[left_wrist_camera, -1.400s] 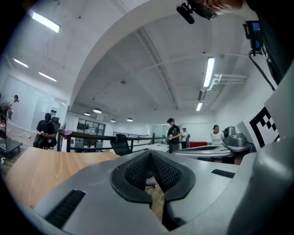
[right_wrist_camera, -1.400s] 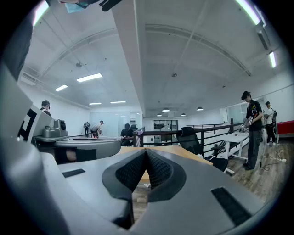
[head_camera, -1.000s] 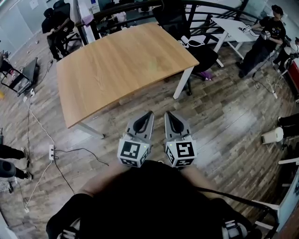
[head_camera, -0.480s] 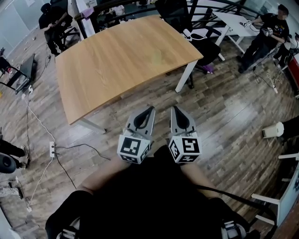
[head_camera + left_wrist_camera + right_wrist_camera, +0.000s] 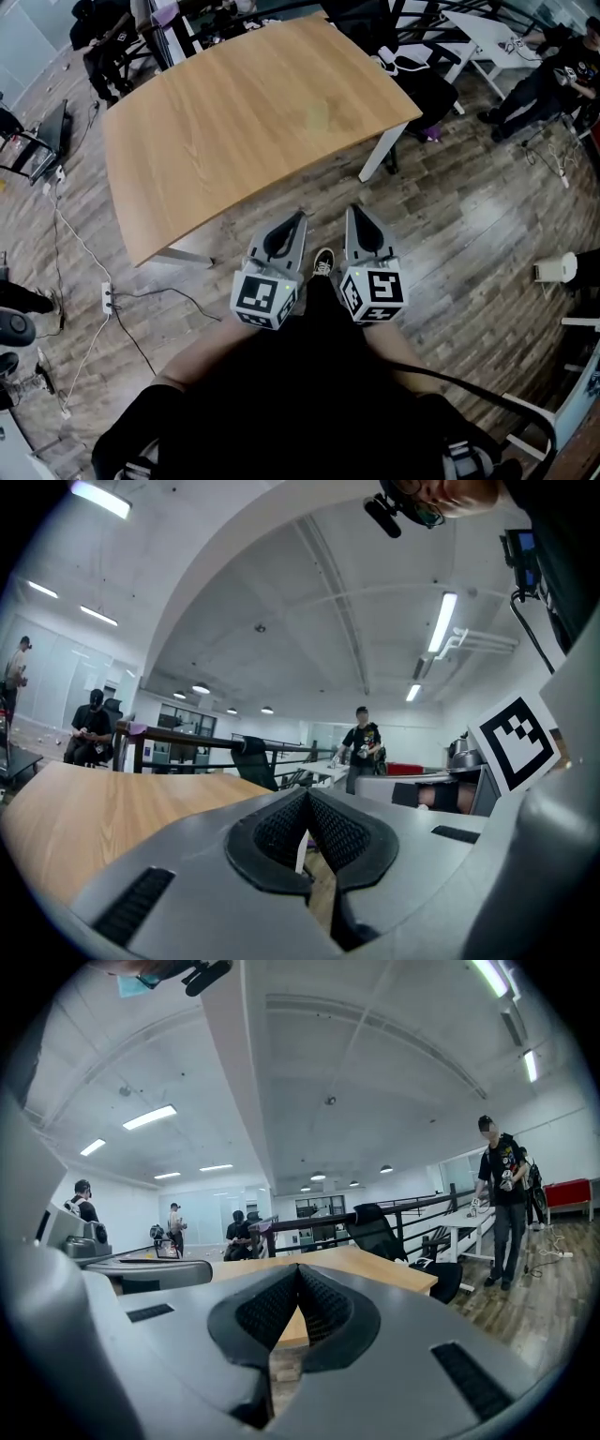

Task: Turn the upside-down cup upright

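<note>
Both tongs are out in front of me, side by side over the wooden floor (image 5: 469, 234), tips near the desk's front edge and not touching it. Left tongs (image 5: 299, 216): jaws pressed together at the tips, dark ribbed pads meeting, nothing gripped between them. Right tongs (image 5: 355, 210): the same, jaws closed on nothing. Each carries its marker cube at the back, left cube (image 5: 262, 298) and right cube (image 5: 373, 292), close to my dark clothing. One black shoe (image 5: 322, 262) with a pale sole shows on the floor between the two tongs. The desk (image 5: 216, 122) is a broad light-wood top on white legs, set at a slant in the head view. I cannot make out the cup in any view. There is only a faint pale yellowish patch (image 5: 319, 114) on the desk top toward its right end, too blurred to name. A black office chair (image 5: 427, 89) stands just beyond the desk's right corner. A power strip (image 5: 105, 300) with trailing cables lies on the floor to the left. A seated person (image 5: 98, 47) is at far left, and another person (image 5: 553, 75) sits at far right near a white table (image 5: 487, 33).
</note>
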Tool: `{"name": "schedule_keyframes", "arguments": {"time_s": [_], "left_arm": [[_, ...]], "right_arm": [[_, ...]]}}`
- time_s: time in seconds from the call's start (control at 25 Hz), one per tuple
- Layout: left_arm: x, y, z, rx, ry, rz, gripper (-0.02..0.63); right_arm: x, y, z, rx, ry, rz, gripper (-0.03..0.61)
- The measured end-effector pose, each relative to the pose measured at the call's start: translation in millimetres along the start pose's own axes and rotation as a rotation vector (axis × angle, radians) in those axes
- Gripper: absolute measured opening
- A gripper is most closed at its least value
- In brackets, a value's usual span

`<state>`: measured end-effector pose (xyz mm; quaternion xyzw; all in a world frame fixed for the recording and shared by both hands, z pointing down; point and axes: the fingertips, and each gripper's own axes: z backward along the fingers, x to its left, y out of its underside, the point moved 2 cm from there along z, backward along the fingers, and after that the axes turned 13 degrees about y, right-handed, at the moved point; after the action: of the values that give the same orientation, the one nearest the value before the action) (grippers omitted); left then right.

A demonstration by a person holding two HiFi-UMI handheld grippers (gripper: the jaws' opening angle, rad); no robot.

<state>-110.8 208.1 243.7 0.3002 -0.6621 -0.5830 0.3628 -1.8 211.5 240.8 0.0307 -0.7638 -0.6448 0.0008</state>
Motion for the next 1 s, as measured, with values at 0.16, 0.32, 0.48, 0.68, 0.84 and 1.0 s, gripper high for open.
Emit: {"name": "schedule_keyframes", "arguments": {"time_s": [0.16, 0.32, 0.48, 0.68, 0.84, 1.0], "left_arm": [[40.1, -1.8, -57.6, 0.018, -0.027, 0.004, 0.009], [87.6, -10.2, -123.6, 0.028, -0.064, 0.009, 0.009], [125.8, -13.6, -175.1, 0.034, -0.112, -0.001, 0.008], [169.2, 1.0, -214.6, 0.062, -0.160, -0.038, 0.009], [213.3, 28.3, -244.8, 0.096, -0.168, -0.051, 0.009], [253.3, 60.0, -271.4, 0.111, -0.168, -0.064, 0.009]], "right_arm": [[-22.2, -8.9, -71.4, -0.003, -0.045, 0.019, 0.012], [-51.6, -22.8, -152.9, 0.005, -0.072, 0.020, 0.012], [-69.6, -26.2, -215.9, 0.021, -0.111, 0.043, 0.012], [-77.9, -10.0, -273.2, 0.051, -0.142, 0.069, 0.012], [-77.1, 14.2, -321.3, 0.083, -0.160, 0.078, 0.014], [-70.4, 41.9, -368.4, 0.094, -0.183, 0.075, 0.014]]}}
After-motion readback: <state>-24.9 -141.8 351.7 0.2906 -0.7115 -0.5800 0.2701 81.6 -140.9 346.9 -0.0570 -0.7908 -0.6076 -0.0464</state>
